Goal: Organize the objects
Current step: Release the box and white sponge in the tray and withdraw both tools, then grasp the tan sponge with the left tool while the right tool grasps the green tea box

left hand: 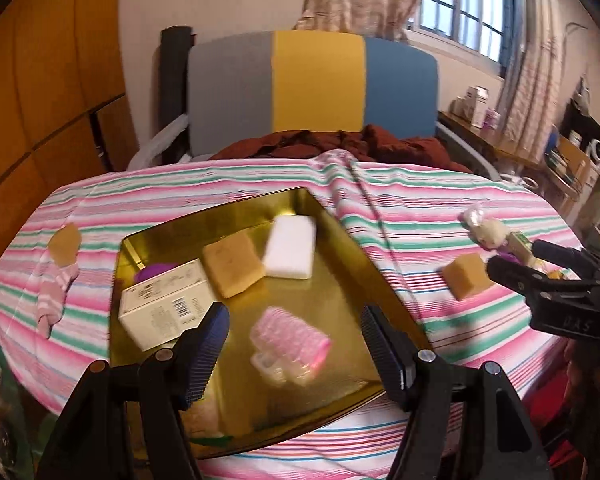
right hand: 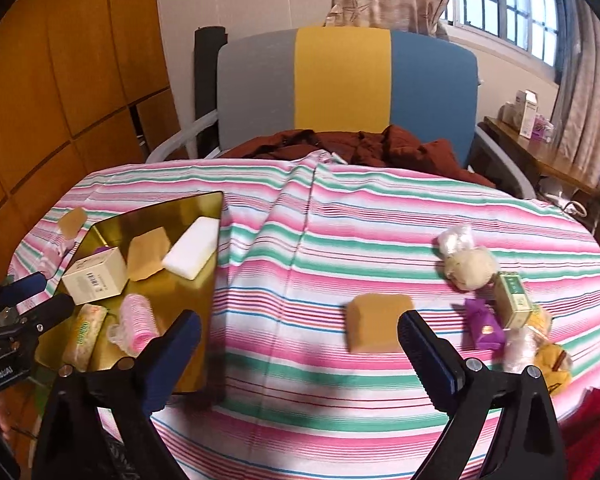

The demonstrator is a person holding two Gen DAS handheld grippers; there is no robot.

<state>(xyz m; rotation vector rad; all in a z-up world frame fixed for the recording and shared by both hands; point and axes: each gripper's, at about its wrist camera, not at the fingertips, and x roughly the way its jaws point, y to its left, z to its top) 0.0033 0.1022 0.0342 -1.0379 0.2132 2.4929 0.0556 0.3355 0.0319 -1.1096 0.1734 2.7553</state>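
tray (right hand: 204,216) left on table | sponge (right hand: 378,322) right of tray | chair (right hand: 340,80) behind table

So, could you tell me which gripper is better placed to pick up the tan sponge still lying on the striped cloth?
The right gripper: it is open, with the tan sponge lying just ahead between its fingers.

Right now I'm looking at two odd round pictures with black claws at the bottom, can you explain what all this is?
The claws are two-finger grippers, one in each of a person's hands, each carrying a wide-angle camera looking along its fingers. One picture comes from the left gripper, the other from the right gripper. Both are open and hold nothing.

Below is a striped cloth. On it sits a gold tray holding a white box, a tan block, a white block and a pink roller. Another tan block lies on the cloth before the right gripper, with a purple packet and other small items beside it.
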